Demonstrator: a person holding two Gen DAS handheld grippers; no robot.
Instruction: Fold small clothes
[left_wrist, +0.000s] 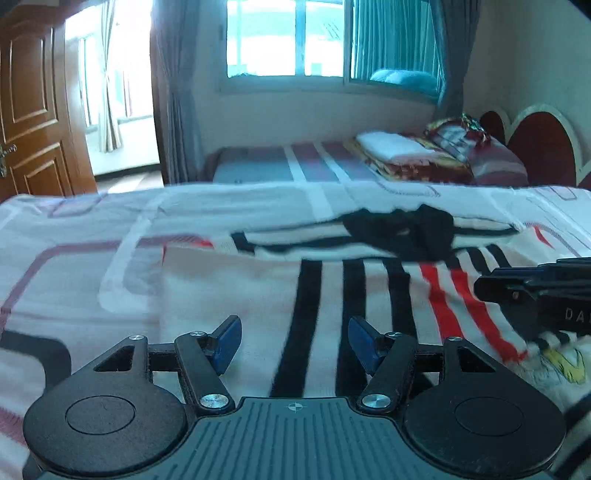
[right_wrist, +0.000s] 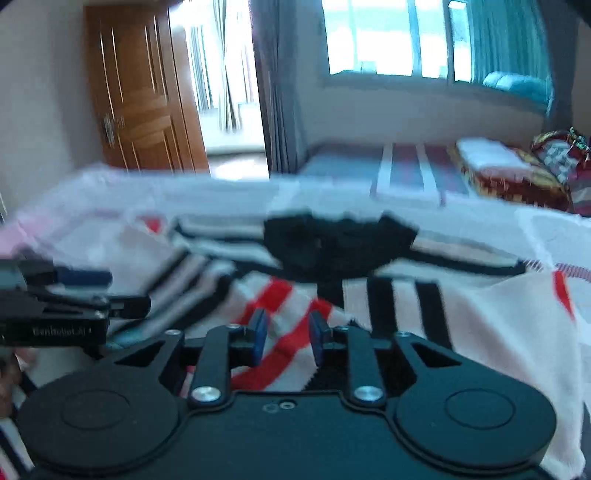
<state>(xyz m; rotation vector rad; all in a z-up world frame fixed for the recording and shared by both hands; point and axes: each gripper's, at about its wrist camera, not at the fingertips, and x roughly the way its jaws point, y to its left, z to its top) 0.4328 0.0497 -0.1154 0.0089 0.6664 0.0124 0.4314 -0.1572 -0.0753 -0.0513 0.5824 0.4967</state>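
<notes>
Left wrist view: the left gripper (left_wrist: 294, 345) hovered low over a white garment (left_wrist: 332, 291) with black and red stripes and a black collar, which lay spread on the bed (left_wrist: 74, 229). Its blue-padded jaws stood wide apart with nothing between them. The right gripper (left_wrist: 535, 295) entered from the right edge, over the garment's red stripes; its jaw state could not be told from this view. A wooden door (left_wrist: 33, 107) and a window (left_wrist: 291, 37) stood behind the bed.

Right wrist view: the right gripper (right_wrist: 286, 334) was above the garment (right_wrist: 424, 310) near its red stripes. Its jaws were partly open, with striped cloth visible between them; whether they pinched it could not be told through the blur. The left gripper (right_wrist: 74, 295) appeared at the left edge.
</notes>
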